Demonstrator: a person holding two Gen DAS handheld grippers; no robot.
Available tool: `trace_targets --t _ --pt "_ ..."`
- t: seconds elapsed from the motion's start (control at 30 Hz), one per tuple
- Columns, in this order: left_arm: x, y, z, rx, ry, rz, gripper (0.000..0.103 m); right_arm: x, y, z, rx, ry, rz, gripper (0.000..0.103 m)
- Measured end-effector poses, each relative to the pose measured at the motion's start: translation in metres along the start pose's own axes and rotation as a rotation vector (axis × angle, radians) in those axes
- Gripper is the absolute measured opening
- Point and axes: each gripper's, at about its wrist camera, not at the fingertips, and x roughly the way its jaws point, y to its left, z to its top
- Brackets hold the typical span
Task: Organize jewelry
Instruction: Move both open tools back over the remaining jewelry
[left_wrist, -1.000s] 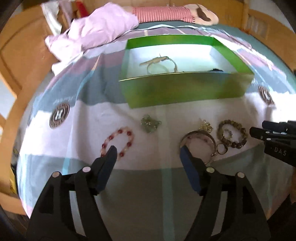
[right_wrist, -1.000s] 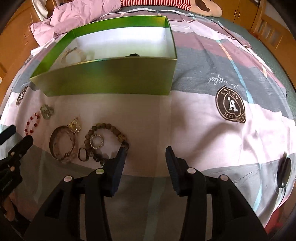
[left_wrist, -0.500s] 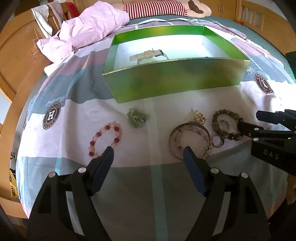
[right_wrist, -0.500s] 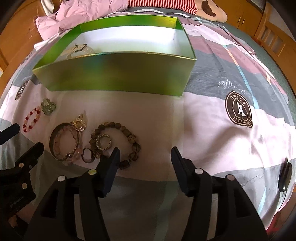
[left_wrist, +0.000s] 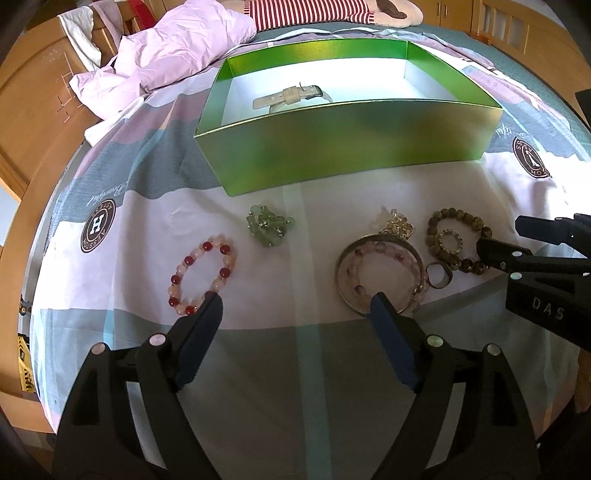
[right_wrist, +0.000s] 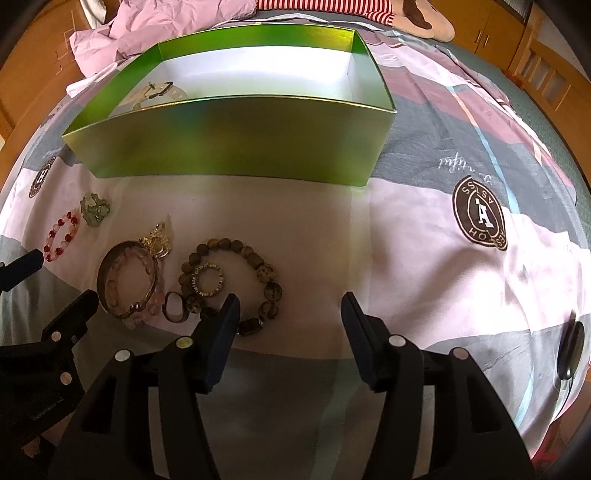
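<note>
1. Two grippers hang over a bed: the left gripper (left_wrist: 293, 308) has its jaws spread wide and holds nothing, and the right gripper (right_wrist: 291, 306) is likewise spread and holds nothing.
2. A bedsheet (left_wrist: 258, 369) in pink, grey and white blocks with round brown emblems covers the surface.
3. On it stands an open green box (left_wrist: 351, 147) with a pale watch (left_wrist: 291, 96) inside.
4. In front of the box lie a red-and-pink bead bracelet (left_wrist: 201, 275), a green bead cluster (left_wrist: 269, 225), a metal bangle (left_wrist: 380, 277) around pink beads, a gold trinket (left_wrist: 397, 225), a brown bead bracelet (right_wrist: 236, 280) ringing a small sparkly ring (right_wrist: 208, 279), and a dark ring (right_wrist: 174, 312).
5. Behind the box sit a crumpled pink cloth (left_wrist: 177, 48) and a red-striped soft toy (left_wrist: 306, 13).
6. Wooden furniture (left_wrist: 33, 122) borders the bed.
</note>
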Motion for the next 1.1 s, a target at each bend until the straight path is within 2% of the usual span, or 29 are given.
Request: trace_targets --t 0.93,1.03,1.1 --pt "0.001 0.003 0.001 -0.015 0.004 0.001 0.085 -0.001 -0.006 0.000 0.007 -0.001 -0.001 0.056" --pt "-0.002 0.011 0.004 -0.020 -0.010 0.009 0.085 -0.006 -0.010 0.001 0.010 -0.021 -0.010 0.056" --pt "-0.005 0.026 0.008 -0.060 -0.024 0.013 0.085 -0.014 -0.016 0.004 0.021 -0.049 -0.026 0.056"
